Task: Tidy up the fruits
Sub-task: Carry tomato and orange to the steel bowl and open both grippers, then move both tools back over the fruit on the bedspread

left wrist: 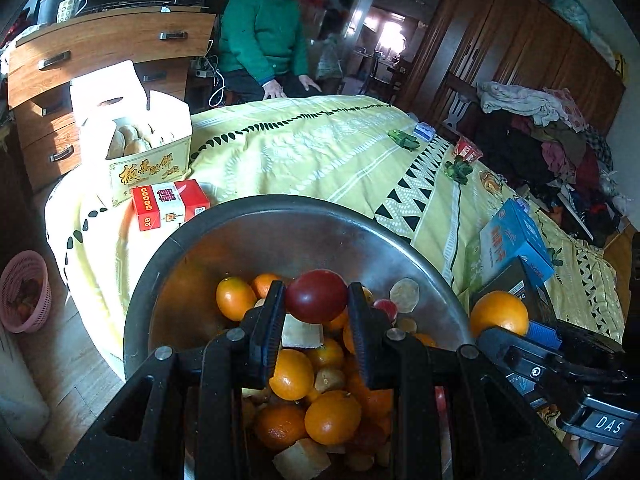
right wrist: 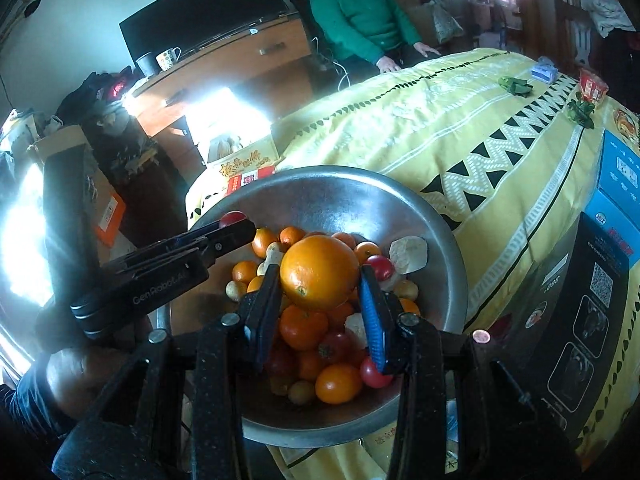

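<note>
**Both hands loaded over the fruit bowl**

The left hand-held gripper pinches a dark red tomato between its fingertips, held above the steel bowl. The right hand-held gripper pinches a large orange, also over the bowl, and appears in the left view at about 4 o'clock with that orange just outside the rim. The bowl holds a heap of oranges, tomatoes and pale cut pieces (kind unclear). It rests on a yellow patterned cover. A red packet lies at 10 o'clock from the bowl, a blue box at 3 o'clock
</note>
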Demonstrator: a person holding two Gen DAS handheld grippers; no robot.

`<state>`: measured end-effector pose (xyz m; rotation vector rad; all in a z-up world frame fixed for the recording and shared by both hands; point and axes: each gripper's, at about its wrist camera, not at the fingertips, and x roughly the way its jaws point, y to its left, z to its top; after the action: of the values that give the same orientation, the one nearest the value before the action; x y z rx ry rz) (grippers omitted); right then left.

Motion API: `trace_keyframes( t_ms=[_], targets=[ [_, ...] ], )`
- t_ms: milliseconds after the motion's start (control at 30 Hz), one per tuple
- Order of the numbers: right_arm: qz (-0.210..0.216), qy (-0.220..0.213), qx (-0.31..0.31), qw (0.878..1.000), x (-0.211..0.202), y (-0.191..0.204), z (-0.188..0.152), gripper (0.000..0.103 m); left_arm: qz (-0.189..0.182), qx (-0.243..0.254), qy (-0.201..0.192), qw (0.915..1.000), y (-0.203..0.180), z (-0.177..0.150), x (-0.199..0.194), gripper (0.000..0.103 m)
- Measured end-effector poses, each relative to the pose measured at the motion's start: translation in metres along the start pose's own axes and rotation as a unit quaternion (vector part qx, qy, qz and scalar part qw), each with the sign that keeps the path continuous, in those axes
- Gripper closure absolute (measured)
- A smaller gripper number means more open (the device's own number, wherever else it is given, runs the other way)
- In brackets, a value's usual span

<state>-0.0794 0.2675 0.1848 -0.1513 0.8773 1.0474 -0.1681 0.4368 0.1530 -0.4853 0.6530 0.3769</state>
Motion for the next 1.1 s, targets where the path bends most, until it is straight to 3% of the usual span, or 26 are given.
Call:
trace_keyframes(
  t_ms=[367, 467, 533, 600, 700, 800, 900, 967, 1000, 1033, 1100],
  targets=[
    [0.002, 0.013, 0.007, 1.000, 0.012, 0.000, -0.003, 0.062, 0.010, -0.006, 0.009, 0.9999, 0.004, -0.004, 0.005, 0.071],
    [-0.003, 0.010, 0.005, 1.000, 0.012, 0.001, -0.003, 0.060, 0.019, -0.011, 0.007, 0.9997, 0.006, -0.004, 0.004, 0.046],
    [-0.009, 0.006, 0.002, 1.000, 0.009, 0.002, -0.002, 0.034, 0.030, -0.014, 0.002, 0.9995, 0.007, -0.004, 0.001, 0.032],
    [-0.019, -0.004, -0.005, 1.000, 0.002, 0.004, -0.002, 0.024, 0.039, -0.016, -0.003, 0.9991, 0.007, -0.004, -0.002, 0.030],
    [-0.025, -0.023, -0.021, 0.999, -0.017, 0.011, -0.001, 0.025, 0.039, -0.013, -0.005, 0.9992, 0.003, -0.003, -0.007, 0.030],
    [-0.056, -0.085, -0.064, 0.993, -0.069, 0.026, -0.013, 0.026, 0.029, 0.004, -0.024, 0.9993, -0.010, -0.002, -0.023, 0.030],
    [-0.137, -0.180, -0.123, 0.966, -0.142, 0.041, -0.049, 0.023, -0.011, 0.053, -0.057, 0.9969, -0.046, -0.003, -0.052, 0.030],
    [-0.193, -0.208, -0.137, 0.949, -0.174, 0.040, -0.075, 0.008, -0.059, 0.097, -0.075, 0.9907, -0.085, -0.009, -0.074, 0.030],
    [-0.221, -0.214, -0.137, 0.942, -0.188, 0.036, -0.091, 0.000, -0.085, 0.117, -0.082, 0.9860, -0.106, -0.012, -0.085, 0.030],
    [-0.251, -0.209, -0.129, 0.936, -0.200, 0.026, -0.108, 0.000, -0.115, 0.139, -0.087, 0.9797, -0.131, -0.018, -0.095, 0.030],
    [-0.275, -0.183, -0.098, 0.939, -0.214, 0.001, -0.135, 0.000, -0.175, 0.176, -0.088, 0.9646, -0.175, -0.032, -0.110, 0.029]
  ],
)
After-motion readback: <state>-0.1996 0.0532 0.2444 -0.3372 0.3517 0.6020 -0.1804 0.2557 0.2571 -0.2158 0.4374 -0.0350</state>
